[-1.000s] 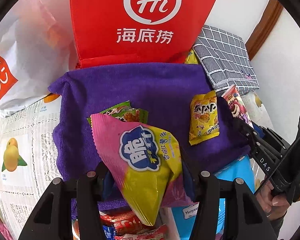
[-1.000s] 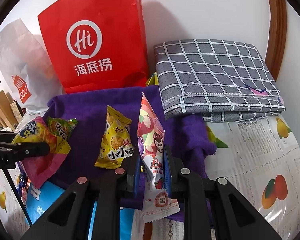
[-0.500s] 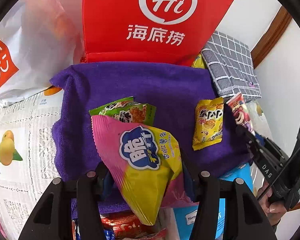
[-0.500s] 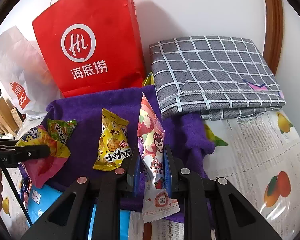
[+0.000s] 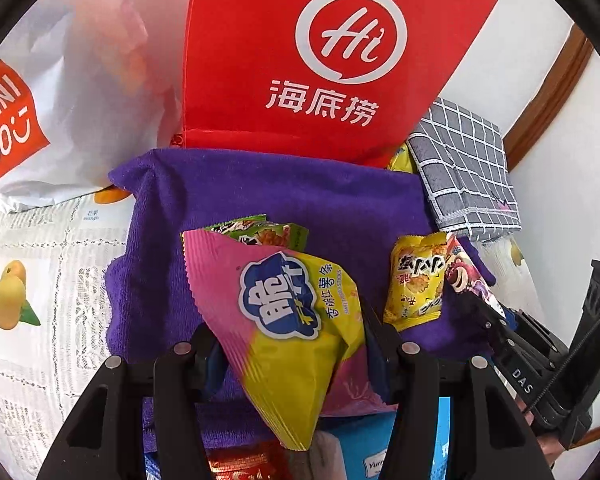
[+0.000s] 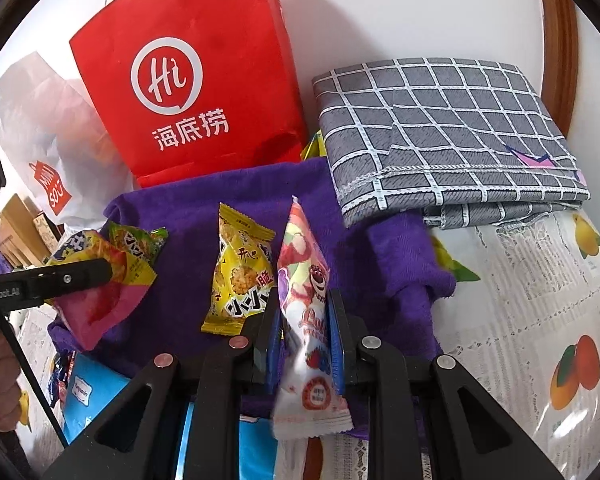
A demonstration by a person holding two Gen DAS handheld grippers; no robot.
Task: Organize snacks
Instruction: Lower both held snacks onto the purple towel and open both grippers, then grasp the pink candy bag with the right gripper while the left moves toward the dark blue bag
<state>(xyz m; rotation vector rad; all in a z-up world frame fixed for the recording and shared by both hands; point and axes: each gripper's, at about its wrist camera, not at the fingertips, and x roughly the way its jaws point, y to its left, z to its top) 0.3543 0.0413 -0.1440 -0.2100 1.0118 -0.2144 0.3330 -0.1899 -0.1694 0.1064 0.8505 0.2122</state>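
Comparing the left wrist view with its pictures of a second ago, the left gripper (image 5: 290, 344) remains closed on the pink and yellow packet (image 5: 288, 320), low centre of frame. The red bag (image 5: 320, 56) now fills more of the upper frame, and the purple towel (image 5: 260, 192) sits lower. The green packet (image 5: 260, 232) lies on the towel just behind the held one, the yellow packet (image 5: 418, 280) to its right. Judgement: the left packet has been carried forward over the towel and is not yet set down.

In the right wrist view, the right gripper (image 6: 304, 340) is likewise clamped on the bear packet (image 6: 306, 304), held upright at lower centre, beside the yellow packet (image 6: 240, 276) on the purple towel (image 6: 364, 256). The checked cloth (image 6: 440, 132) has grown larger at upper right. The left gripper (image 6: 100, 272) shows at left centre. Judgement: both packets are approaching placement in the row on the towel; release has yet to occur.
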